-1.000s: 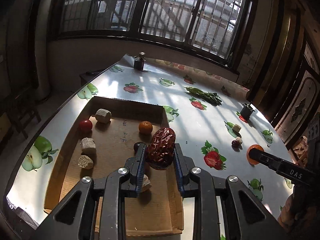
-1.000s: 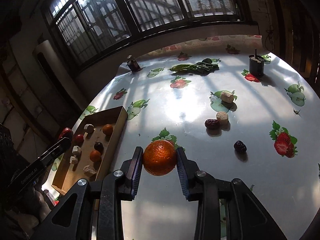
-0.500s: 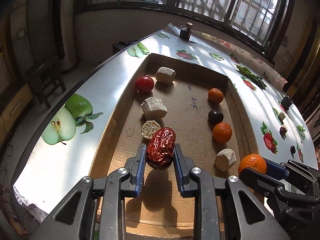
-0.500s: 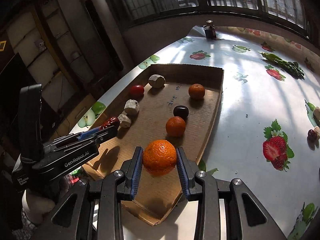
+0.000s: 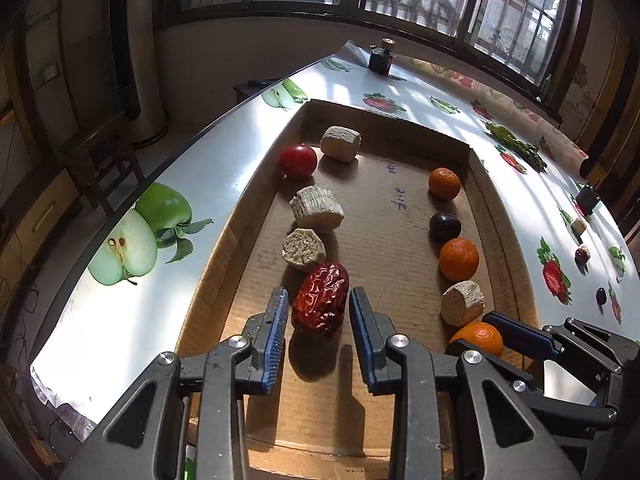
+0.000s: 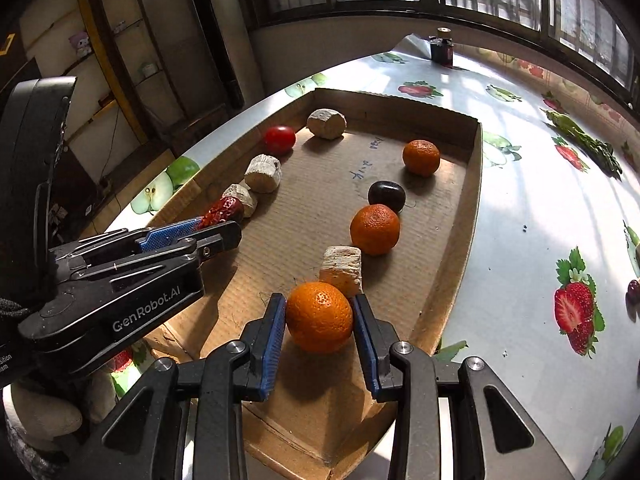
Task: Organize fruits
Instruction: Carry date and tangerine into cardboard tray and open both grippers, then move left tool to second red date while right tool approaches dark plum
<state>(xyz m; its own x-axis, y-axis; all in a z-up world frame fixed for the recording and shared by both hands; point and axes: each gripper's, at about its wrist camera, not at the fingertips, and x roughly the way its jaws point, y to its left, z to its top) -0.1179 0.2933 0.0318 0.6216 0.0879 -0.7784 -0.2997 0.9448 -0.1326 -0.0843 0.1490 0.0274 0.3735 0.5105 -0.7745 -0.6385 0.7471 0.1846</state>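
A wrinkled red date (image 5: 320, 304) lies on the floor of the cardboard tray (image 5: 380, 216), at the near end of the left row. My left gripper (image 5: 318, 320) straddles it; its jaws are opening, and a thin gap shows on each side of the date. My right gripper (image 6: 320, 320) is shut on an orange (image 6: 319, 316) low over the tray's near right end, just in front of a pale chunk (image 6: 342, 268). The left wrist view shows that orange (image 5: 478, 338) too. In the right wrist view, the left gripper (image 6: 216, 224) reaches in from the left.
The left row holds a red fruit (image 5: 298, 161) and three pale chunks. The right row holds two oranges (image 5: 459, 259) and a dark plum (image 5: 445, 226). On the fruit-print table (image 5: 224, 184) are a small dark bottle (image 5: 382, 56), greens (image 5: 516, 146) and loose pieces (image 5: 582, 254).
Both grippers have come down into the tray's near end. The left jaws have parted from the date, which now rests on the cardboard. The right gripper carried its orange in from over the table.
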